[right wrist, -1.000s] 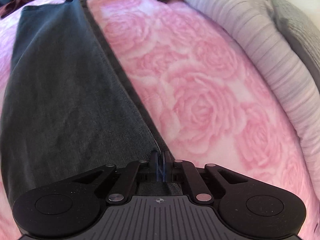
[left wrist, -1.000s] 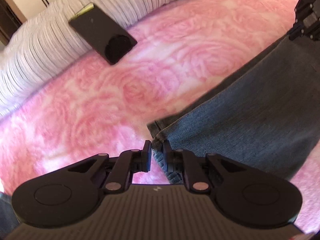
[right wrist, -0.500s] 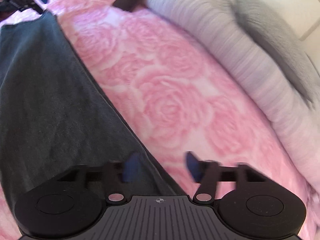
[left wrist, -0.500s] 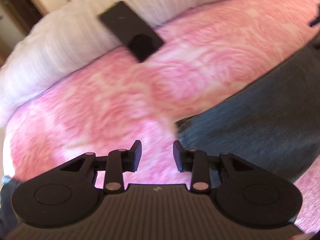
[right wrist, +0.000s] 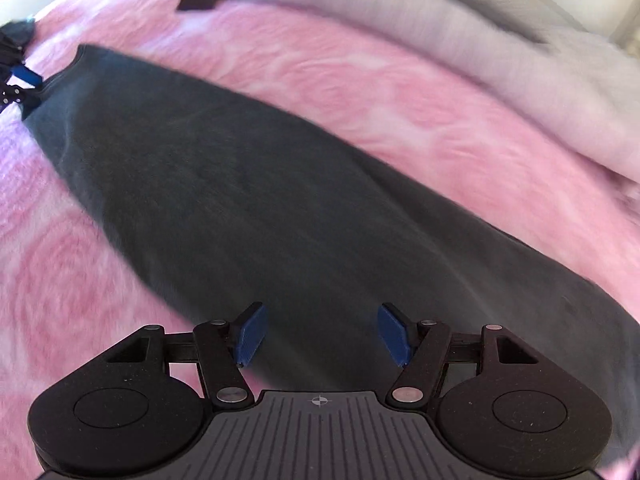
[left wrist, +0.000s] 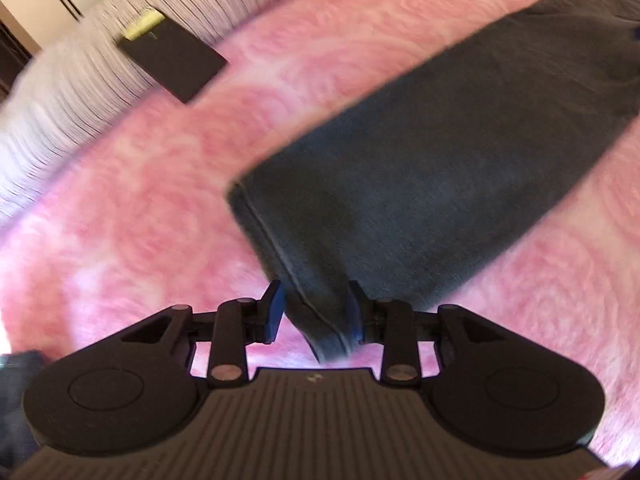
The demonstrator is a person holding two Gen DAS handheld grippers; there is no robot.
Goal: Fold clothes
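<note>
Both claws (left wrist: 314,312) (right wrist: 320,334) angled down over garment (left wrist: 420,184)

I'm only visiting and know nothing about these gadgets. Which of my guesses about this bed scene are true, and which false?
1. The dark grey garment lies on a pink rose-patterned blanket. True.
2. The right gripper is clamped shut on the cloth. False: its jaws stand wide apart above it.
3. A flat black card rests against the striped white bedding. True.
4. The left gripper is nowhere near the garment. False: the garment's hemmed end sits between its jaws.
</note>
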